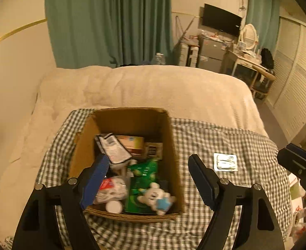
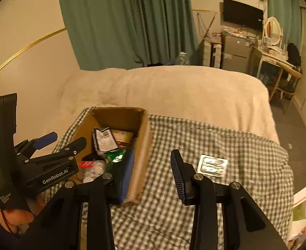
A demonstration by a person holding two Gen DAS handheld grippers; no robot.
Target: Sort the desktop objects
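An open cardboard box (image 1: 132, 123) stands on a green-checked cloth (image 1: 215, 137). Inside lie a white plush bear (image 1: 155, 198), green packets (image 1: 142, 170), a white barcoded pouch (image 1: 113, 148), an orange carton (image 1: 132, 143) and a red-and-white pack (image 1: 111, 189). My left gripper (image 1: 147, 158) hangs open above the box with nothing between its fingers. Right of the box, a silver blister pack (image 1: 225, 161) lies flat on the cloth. In the right wrist view, my right gripper (image 2: 153, 153) is open and empty over the box's right wall (image 2: 142, 152), with the blister pack (image 2: 212, 165) just right of it. The left gripper (image 2: 63, 141) shows at left, held by a hand.
The cloth covers the near part of a bed under a beige blanket (image 1: 153, 87). A wall runs along the left side. Packaging and bags (image 2: 302, 204) lie off the bed's right edge. Green curtains, a TV and a dresser stand far behind.
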